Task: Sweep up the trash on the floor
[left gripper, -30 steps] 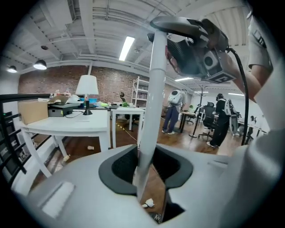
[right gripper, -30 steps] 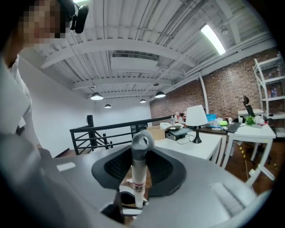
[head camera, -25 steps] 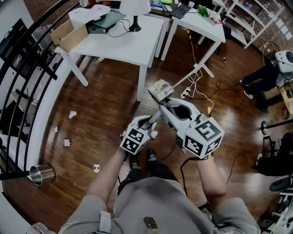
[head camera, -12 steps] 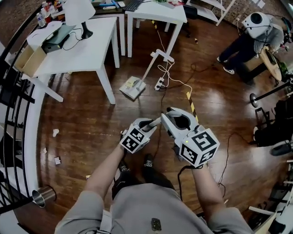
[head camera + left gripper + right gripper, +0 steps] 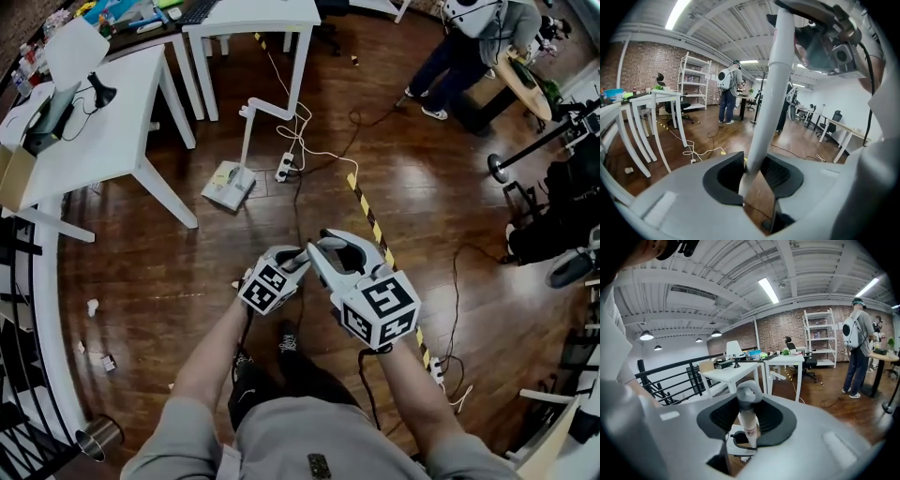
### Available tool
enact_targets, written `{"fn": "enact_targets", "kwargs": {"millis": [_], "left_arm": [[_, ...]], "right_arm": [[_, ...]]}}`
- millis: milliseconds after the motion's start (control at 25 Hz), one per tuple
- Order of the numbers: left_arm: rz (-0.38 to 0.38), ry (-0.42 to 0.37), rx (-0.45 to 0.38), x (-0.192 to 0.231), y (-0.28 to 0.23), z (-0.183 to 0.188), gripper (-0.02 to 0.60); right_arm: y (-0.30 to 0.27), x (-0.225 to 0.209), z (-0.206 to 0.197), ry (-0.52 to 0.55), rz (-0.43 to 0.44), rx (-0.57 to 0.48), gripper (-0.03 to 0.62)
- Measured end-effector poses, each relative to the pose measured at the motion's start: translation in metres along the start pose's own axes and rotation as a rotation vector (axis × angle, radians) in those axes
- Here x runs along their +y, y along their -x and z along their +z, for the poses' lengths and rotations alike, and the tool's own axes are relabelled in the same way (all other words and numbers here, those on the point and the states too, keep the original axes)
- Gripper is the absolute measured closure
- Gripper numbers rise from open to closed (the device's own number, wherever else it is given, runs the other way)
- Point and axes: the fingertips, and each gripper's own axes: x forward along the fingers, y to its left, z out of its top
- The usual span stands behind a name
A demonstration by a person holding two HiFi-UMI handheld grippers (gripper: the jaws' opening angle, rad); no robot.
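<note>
Both tongs clamp one white handle (image 5: 772,84): left gripper (image 5: 296,257) lower down, right gripper (image 5: 330,246) at its grey loop (image 5: 749,392). Paper scraps (image 5: 92,307) lie at nine o'clock, well apart, left hand nearer. The handle runs eight-to-two.

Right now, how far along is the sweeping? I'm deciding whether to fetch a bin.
Done: nothing visibly; paper scraps lie loose on the floor, off to the person's left. In hand: left gripper and right gripper both have jaws closed on one white handle. Left: reach the scraps and sweep them up.
</note>
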Motion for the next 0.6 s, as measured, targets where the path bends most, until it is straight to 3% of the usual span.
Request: {"fn": "enact_targets", "kwargs": {"millis": [320,600], "left_arm": [[0.03,0.072,0.06,0.014,-0.03,-0.041,0.459],[0.077,0.107,0.093,0.023,-0.002,-0.063,0.459]], "right_arm": [[-0.016,-0.029,-0.047,-0.116,-0.025,0.057,0.493],[-0.032,-0.003,-0.049,-0.151,0.05,0.088,0.488]]}}
